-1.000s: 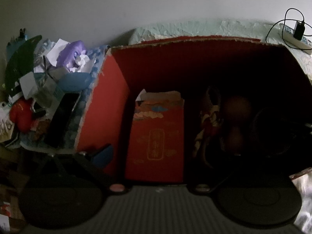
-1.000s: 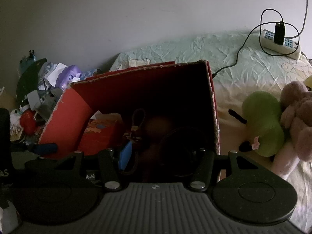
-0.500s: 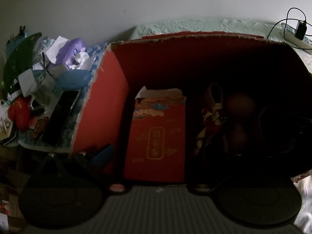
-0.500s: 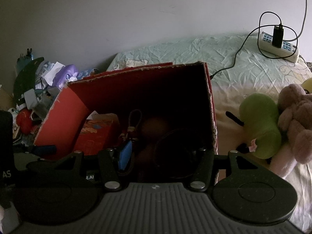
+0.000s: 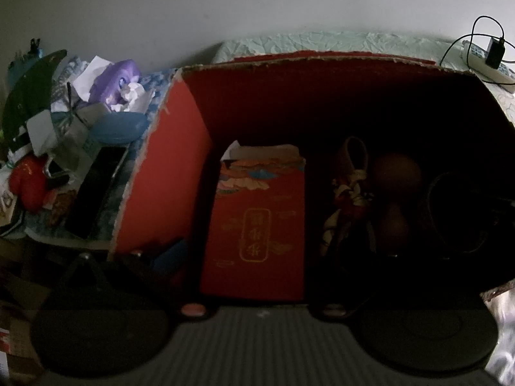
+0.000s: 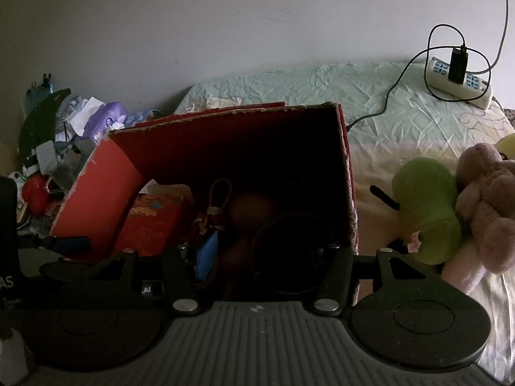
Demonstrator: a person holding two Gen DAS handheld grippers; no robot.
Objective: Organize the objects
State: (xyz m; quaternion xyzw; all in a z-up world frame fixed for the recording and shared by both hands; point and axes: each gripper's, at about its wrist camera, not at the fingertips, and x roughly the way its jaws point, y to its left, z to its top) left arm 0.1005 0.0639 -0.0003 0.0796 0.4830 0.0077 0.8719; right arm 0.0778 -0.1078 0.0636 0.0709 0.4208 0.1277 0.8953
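My right claw [image 6: 257, 257] hangs wide open over the red cardboard box [image 6: 225, 141]. My left claw [image 5: 257, 286] is wide too, the red packet [image 5: 257, 222] just ahead. I should lift slowly, then reach right for the green plush [image 6: 428, 212].

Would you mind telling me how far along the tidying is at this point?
Partly done: the red box already holds a red packet, a round brown item and something dark. Nothing visible in either hand-held gripper. Left: the green plush and pink plush on the bed, plus the clutter pile beside the box.
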